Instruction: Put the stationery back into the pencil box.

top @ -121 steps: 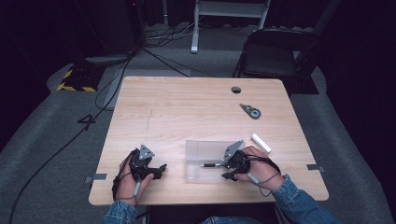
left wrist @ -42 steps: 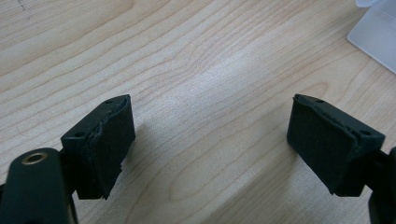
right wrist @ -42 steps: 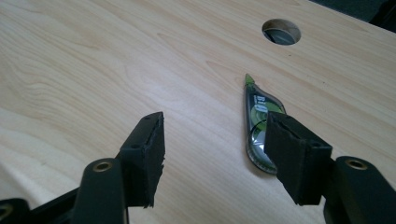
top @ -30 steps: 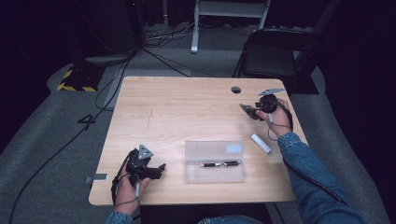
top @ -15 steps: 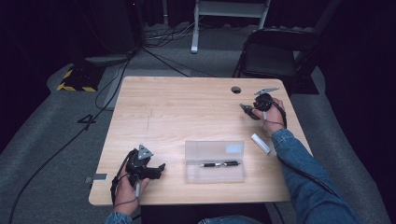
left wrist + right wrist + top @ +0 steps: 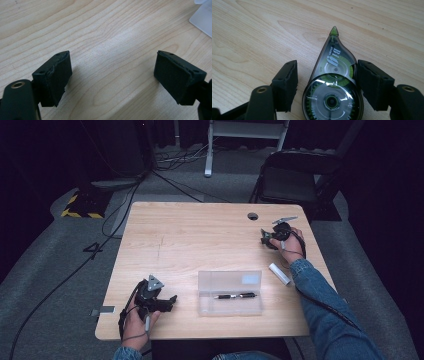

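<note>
Green-tipped tape dispenser (image 6: pixel 333 85) lies flat, tip pointing away betw right gripper's (image 6: pixel 328 82) wide fingers.

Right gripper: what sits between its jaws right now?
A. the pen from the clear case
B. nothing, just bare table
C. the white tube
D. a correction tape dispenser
D: the right gripper has its open jaws on either side of the correction tape dispenser, which lies flat on the table.

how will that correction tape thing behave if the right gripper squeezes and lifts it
The correction tape dispenser looks like a hard plastic shell, so probably stiff and light. Its glossy, rounded sides taper toward the green tip, so it may slip or pivot between the pads of the right gripper. It lies flat on the table, so rolling seems unlikely.
</note>
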`<control>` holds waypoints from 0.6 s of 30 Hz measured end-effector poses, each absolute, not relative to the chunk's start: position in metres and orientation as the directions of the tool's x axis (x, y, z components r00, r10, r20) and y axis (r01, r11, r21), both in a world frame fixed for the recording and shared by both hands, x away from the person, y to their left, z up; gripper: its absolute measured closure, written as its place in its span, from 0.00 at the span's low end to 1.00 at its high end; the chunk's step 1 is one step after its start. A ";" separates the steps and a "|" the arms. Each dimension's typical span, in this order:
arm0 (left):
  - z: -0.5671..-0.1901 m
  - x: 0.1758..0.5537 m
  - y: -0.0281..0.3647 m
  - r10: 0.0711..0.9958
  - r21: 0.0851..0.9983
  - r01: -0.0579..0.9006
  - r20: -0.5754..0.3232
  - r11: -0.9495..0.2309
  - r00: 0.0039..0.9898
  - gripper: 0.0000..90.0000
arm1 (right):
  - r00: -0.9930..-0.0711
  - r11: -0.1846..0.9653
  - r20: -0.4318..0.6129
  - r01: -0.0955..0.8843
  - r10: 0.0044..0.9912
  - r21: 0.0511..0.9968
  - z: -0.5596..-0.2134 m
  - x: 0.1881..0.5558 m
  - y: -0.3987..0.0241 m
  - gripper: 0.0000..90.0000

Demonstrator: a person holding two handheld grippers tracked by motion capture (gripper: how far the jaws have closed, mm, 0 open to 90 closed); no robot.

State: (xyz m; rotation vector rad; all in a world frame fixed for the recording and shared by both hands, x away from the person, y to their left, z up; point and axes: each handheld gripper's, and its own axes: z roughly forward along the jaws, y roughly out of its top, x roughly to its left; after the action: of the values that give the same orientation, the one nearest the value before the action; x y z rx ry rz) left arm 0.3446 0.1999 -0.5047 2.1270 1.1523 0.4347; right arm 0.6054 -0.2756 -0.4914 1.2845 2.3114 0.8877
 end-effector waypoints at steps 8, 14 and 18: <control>-0.504 0.345 0.200 0.832 0.691 0.610 -0.023 -0.387 0.555 0.17 | -0.521 0.388 0.000 0.636 0.854 0.667 -0.490 0.609 -0.274 0.48; -0.504 0.345 0.200 0.832 0.692 0.610 -0.023 -0.387 0.555 0.17 | -0.544 0.414 -0.007 0.630 0.839 0.657 -0.488 0.611 -0.273 0.56; -0.505 0.345 0.200 0.832 0.693 0.609 -0.025 -0.385 0.554 0.17 | -0.551 0.426 -0.010 0.632 0.834 0.647 -0.487 0.609 -0.272 0.56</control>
State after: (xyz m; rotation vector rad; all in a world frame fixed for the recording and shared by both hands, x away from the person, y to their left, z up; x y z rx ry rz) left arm 0.3445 0.1999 -0.5046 2.1281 1.1532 0.4340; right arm 0.6091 -0.2722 -0.4865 1.2602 2.3546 0.8572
